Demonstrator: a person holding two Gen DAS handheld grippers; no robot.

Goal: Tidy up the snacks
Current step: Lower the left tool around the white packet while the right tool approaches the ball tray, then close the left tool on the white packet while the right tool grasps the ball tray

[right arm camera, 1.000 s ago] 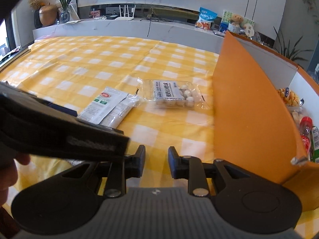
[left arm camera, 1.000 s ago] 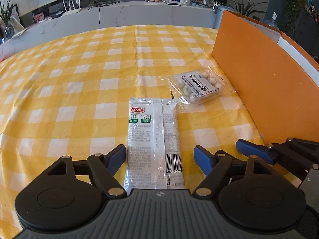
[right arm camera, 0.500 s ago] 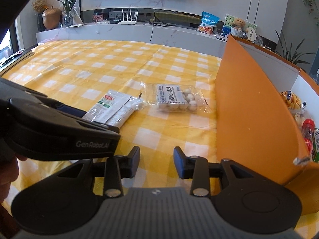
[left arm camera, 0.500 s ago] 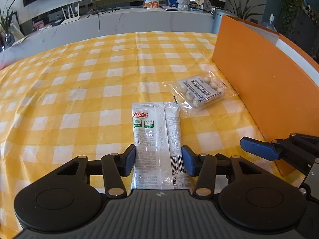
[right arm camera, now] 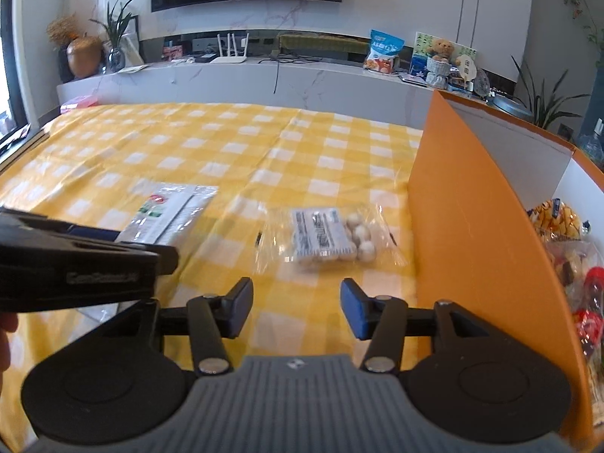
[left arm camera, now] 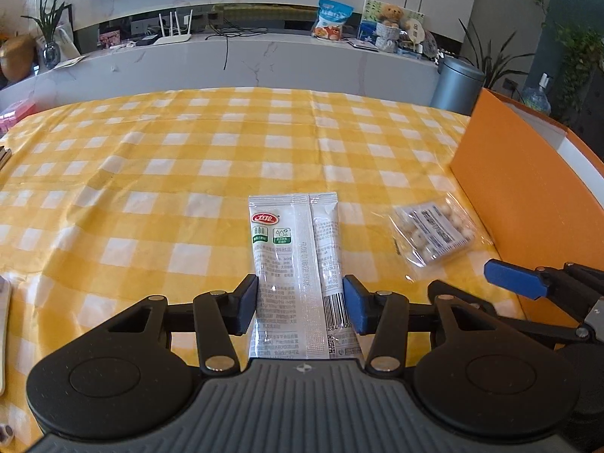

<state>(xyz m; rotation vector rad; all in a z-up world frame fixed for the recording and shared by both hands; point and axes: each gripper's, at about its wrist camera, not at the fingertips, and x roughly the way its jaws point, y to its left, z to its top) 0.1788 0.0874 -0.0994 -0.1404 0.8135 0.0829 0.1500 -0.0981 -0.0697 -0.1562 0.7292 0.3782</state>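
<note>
Clamping white sachet (left arm camera: pixel 295 264) edges, left tool (left arm camera: pixel 301 304); orange box (left arm camera: pixel 528 204) near.

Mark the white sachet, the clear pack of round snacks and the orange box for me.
white sachet (left arm camera: pixel 292 264), left wrist view, middle.
clear pack of round snacks (right arm camera: pixel 326 236), right wrist view, label.
orange box (right arm camera: pixel 472 219), right wrist view, outer wall.

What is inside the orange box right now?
Past the orange box wall, the right wrist view shows a yellow snack bag and red-wrapped packets piled along the right side. The wall hides the rest of the floor.
</note>
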